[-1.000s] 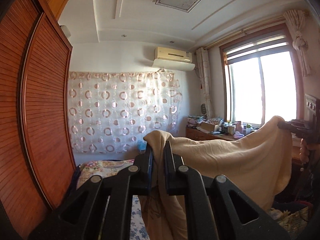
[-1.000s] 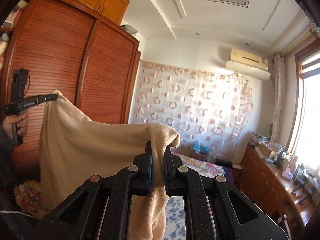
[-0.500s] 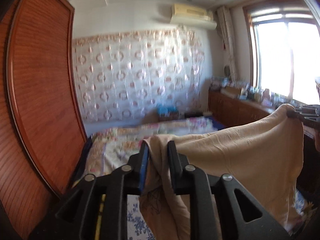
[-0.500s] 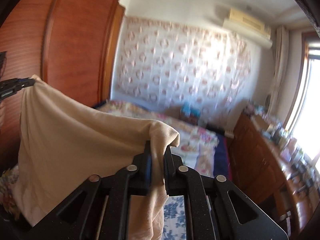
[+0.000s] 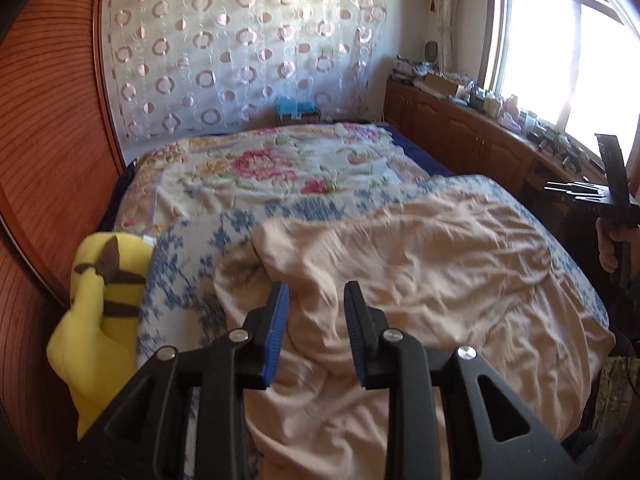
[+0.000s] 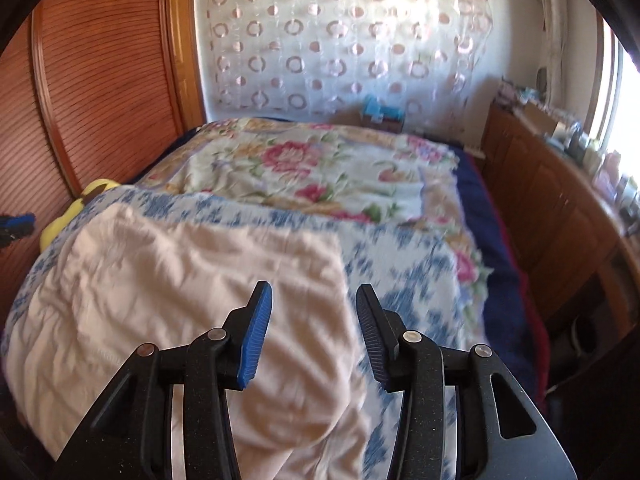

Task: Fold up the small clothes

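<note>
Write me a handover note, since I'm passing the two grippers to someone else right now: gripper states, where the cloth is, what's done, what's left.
Left gripper: jaws opening, nothing pinched.
Right gripper: jaws opening, nothing pinched.
Beige cloth: lying spread and wrinkled on the blue-patterned cover of the bed, beside the yellow plush toy.
Done: cloth laid down.
Left: smoothing and every fold.

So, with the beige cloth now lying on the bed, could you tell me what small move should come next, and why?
Probably smooth the rumpled beige fabric garment flat first. It lies wrinkled and bunched on the blue-and-white patterned bedspread, and the left gripper and right gripper are both opening with no cloth pinched, so nothing is lined up for a fold yet.
</note>
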Available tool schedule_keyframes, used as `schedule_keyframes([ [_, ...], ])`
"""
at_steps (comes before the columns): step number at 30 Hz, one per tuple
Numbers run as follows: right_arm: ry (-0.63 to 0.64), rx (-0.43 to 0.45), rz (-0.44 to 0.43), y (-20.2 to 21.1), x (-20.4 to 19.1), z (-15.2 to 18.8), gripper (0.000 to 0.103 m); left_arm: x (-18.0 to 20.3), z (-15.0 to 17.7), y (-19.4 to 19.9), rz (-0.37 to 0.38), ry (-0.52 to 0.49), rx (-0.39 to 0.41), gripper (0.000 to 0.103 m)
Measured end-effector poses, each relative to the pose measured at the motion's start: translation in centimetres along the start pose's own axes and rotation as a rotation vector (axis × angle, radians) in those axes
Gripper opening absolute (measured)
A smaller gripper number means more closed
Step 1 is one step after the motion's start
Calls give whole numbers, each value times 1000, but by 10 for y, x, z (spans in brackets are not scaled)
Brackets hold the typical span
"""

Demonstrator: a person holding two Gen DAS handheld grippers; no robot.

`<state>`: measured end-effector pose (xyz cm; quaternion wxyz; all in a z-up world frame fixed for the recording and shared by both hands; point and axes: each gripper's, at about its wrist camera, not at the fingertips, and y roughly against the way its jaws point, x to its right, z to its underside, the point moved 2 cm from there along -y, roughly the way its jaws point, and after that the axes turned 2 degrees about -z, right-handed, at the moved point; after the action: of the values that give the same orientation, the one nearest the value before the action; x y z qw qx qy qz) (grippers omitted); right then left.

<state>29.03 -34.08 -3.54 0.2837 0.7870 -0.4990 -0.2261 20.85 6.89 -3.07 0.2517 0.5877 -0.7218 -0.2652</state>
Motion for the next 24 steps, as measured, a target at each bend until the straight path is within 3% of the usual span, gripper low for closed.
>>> schedule_keyframes([
  [10, -86, -122, -48, -6, 4, 62, 44, 6, 68, -29, 16, 8, -163, 27],
  [15, -100, -156, -53, -12, 4, 78, 44, 10, 75, -32, 2, -15, -172, 27],
  [19, -90, -165, -59, -17, 1, 77, 28, 11, 76, -33, -2, -18, -154, 27],
  [21, -66, -167, -61, -20, -4, 76, 15, 13, 77, -33, -13, -31, -138, 29],
  [24, -41, -156, -68, -22, -12, 74, 9, 15, 77, -34, -26, -41, -136, 30],
])
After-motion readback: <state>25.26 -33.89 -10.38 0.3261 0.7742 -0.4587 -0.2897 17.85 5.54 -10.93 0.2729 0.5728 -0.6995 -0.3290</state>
